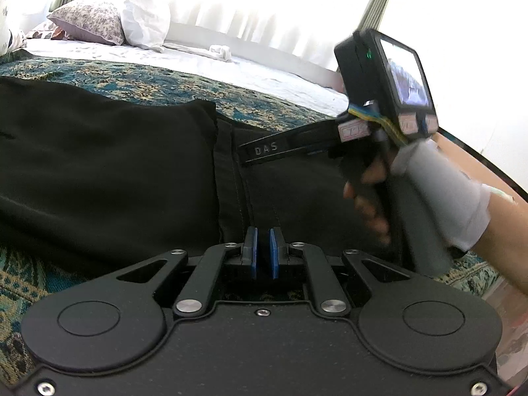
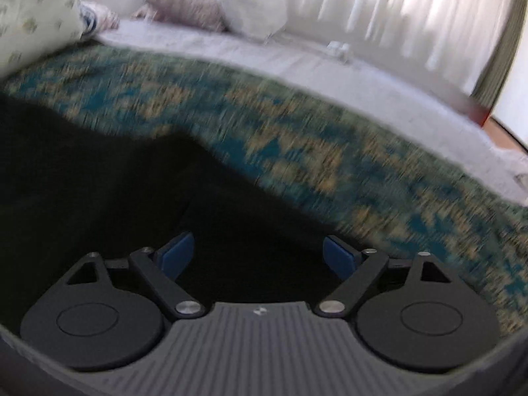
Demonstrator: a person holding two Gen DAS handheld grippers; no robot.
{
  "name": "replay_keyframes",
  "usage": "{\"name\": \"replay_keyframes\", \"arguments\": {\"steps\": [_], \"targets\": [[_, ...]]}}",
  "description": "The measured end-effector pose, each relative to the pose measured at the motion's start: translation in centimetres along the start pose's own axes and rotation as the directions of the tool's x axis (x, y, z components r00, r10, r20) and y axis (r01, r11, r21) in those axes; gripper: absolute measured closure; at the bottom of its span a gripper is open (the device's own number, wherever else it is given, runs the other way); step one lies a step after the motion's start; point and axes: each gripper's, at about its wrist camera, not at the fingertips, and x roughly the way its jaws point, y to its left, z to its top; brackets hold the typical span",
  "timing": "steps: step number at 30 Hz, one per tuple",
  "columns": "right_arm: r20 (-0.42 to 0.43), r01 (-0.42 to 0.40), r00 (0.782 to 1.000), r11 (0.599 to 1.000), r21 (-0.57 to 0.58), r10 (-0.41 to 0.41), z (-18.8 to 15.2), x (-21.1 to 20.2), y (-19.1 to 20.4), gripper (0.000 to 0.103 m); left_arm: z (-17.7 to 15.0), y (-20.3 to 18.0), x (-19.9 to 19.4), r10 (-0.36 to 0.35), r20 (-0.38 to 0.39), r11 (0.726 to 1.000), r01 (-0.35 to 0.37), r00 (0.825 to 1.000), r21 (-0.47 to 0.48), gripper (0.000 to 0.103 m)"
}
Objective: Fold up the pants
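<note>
Bed with teal-and-gold patterned woven bedspread (image 1: 171, 82) over white sheet (image 1: 184, 56); floral lilac pillow (image 1: 89, 21) beside white crumpled pillow (image 1: 145, 16); sheer white backlit curtains (image 2: 379, 6), olive-green drapes (image 1: 379, 0) at sides.

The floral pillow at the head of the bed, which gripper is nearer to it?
Neither clearly. Left gripper and right gripper both sit over the black pants, far from the floral pillow.

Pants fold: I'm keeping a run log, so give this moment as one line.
left gripper shut, over pants | right gripper open, over pants | bedspread underneath
</note>
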Motion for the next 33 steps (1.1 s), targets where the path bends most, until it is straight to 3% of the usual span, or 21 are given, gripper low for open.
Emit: {"name": "replay_keyframes", "arguments": {"steps": [4,6,8,9,10,12,16,20,26,28,33], "targets": [[-0.005,-0.088,0.996,0.980,0.180,0.091,0.1,-0.4,-2.2,0.012,0.3,-0.5,0.0,0.012,-0.010,1.000,-0.012,1.000,0.017,0.092],[0.027,-0.094,0.996,0.974,0.208,0.091,-0.2,-1.5,-3.0,0.012,0.7,-0.7,-0.3,0.013,-0.018,0.999,-0.013,1.000,0.029,0.091],[0.062,-0.089,0.995,0.973,0.212,0.078,-0.7,-2.9,-3.7,0.012,1.1,-0.8,-0.7,0.008,-0.022,1.000,-0.007,1.000,0.029,0.082],[0.075,-0.085,0.995,0.972,0.218,0.071,-0.9,-3.5,-4.1,0.012,1.2,-0.8,-1.0,0.006,-0.019,1.000,-0.006,1.000,0.026,0.073],[0.090,-0.082,0.994,0.971,0.225,0.063,-1.2,-4.3,-4.6,0.012,1.4,-0.8,-1.5,0.009,-0.008,1.000,-0.009,1.000,0.026,0.056],[0.122,-0.072,0.992,0.969,0.236,0.044,-2.0,-5.9,-5.3,0.012,1.7,-1.1,-2.4,0.059,0.025,0.997,-0.060,0.998,0.040,0.034],[0.166,-0.002,0.986,0.976,0.217,-0.034,-4.2,-8.9,-5.8,0.011,2.2,-0.7,-3.6,0.124,0.064,0.990,-0.128,0.990,0.066,0.022],[0.209,0.041,0.974,0.980,0.196,-0.082,-6.6,-11.3,-4.8,0.010,2.7,1.1,-4.3,0.168,0.064,0.985,-0.170,0.984,0.024,0.018],[0.236,0.012,0.970,0.982,0.190,-0.058,-9.0,-12.6,-1.8,0.005,2.9,3.8,-5.3,0.263,0.071,0.965,-0.264,0.962,0.008,0.012],[0.238,0.010,0.970,0.984,0.176,-0.052,-9.4,-12.5,-0.3,0.001,3.0,4.8,-5.8,0.293,0.087,0.955,-0.295,0.952,0.006,0.006],[0.239,0.032,0.969,0.994,0.104,-0.056,-9.6,-12.2,4.2,0.000,3.2,7.8,-7.1,0.386,0.129,0.922,-0.386,0.913,-0.027,0.002]]}}
